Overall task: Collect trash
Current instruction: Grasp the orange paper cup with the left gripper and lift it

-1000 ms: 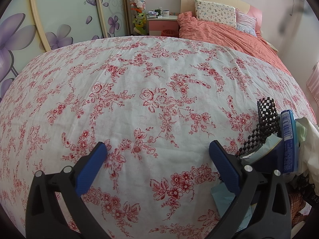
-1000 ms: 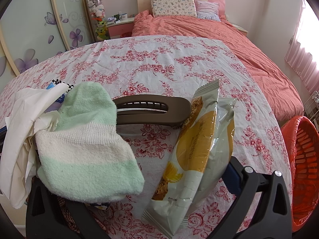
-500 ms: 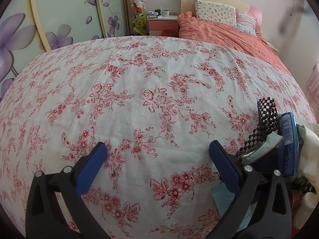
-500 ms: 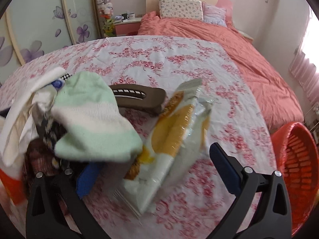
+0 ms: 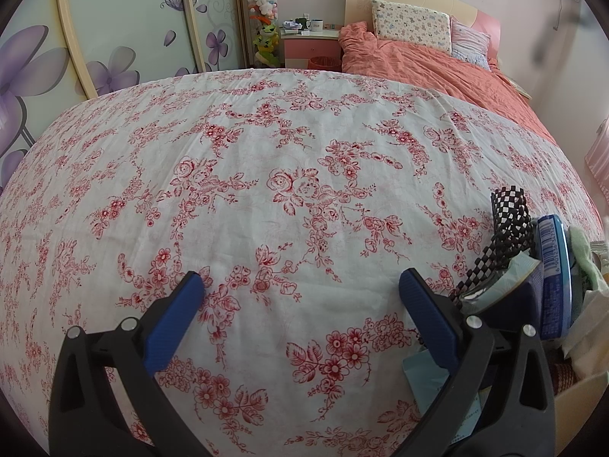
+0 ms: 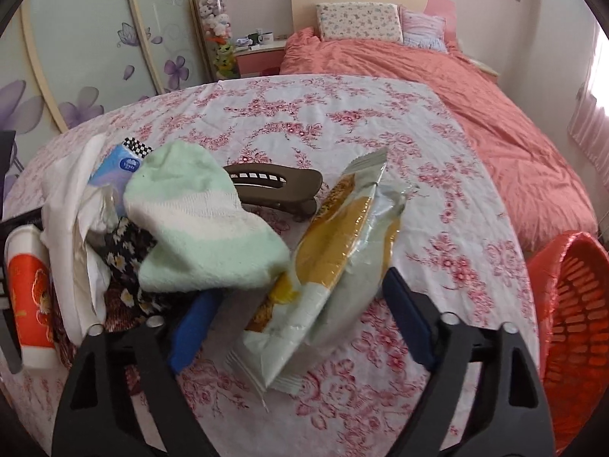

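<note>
Your right gripper [image 6: 300,320] is sitting wide apart around the snack wrapper [image 6: 323,278], which is lying on the floral surface [image 6: 437,198] in the lower middle of the frame, not pinching it. The red basket [image 6: 571,327] is waiting at the right edge. Your left gripper [image 5: 300,297] is hanging spread over bare cloth, gripping nothing.

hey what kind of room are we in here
A bedroom, most likely. There's a bed with pillows against a headboard, a nightstand beside it, and a wardrobe with flower-printed sliding doors.
</note>
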`<state>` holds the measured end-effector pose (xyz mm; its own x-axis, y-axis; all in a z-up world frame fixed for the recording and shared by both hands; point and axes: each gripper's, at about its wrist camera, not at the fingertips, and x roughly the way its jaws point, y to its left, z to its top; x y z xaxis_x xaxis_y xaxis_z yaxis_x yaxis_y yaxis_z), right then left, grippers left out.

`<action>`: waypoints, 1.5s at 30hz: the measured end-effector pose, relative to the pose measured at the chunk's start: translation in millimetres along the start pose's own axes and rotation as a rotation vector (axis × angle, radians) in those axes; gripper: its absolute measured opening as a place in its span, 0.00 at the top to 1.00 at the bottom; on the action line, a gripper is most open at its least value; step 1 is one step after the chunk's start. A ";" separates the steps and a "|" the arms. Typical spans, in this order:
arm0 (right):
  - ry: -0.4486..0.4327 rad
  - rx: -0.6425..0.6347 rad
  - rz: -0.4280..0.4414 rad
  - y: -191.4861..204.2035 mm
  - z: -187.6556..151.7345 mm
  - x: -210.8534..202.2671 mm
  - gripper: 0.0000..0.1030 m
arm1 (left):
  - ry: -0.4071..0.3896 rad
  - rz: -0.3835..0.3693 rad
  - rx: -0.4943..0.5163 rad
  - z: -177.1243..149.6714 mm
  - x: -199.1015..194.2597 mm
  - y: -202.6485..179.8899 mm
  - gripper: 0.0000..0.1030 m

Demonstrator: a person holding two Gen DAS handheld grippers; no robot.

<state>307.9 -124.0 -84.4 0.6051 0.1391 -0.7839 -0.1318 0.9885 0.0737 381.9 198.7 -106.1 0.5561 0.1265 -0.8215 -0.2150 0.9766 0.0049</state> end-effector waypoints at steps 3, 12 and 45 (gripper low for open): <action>-0.007 0.004 -0.021 0.4 0.8 -1.0 0.44 | 0.000 0.000 0.000 0.0 0.0 0.0 0.03; -0.015 0.029 0.004 -10.2 -8.3 -8.2 0.74 | 0.000 0.000 0.000 0.3 0.6 0.6 0.03; -0.119 0.101 0.061 -26.8 -57.0 -81.9 0.87 | -0.098 -0.078 -0.038 -106.0 -125.7 -86.1 0.04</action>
<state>217.1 -165.3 -57.3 0.6881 0.1989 -0.6978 -0.0952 0.9781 0.1849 245.3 80.3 -63.7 0.6480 0.0685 -0.7585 -0.1971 0.9771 -0.0801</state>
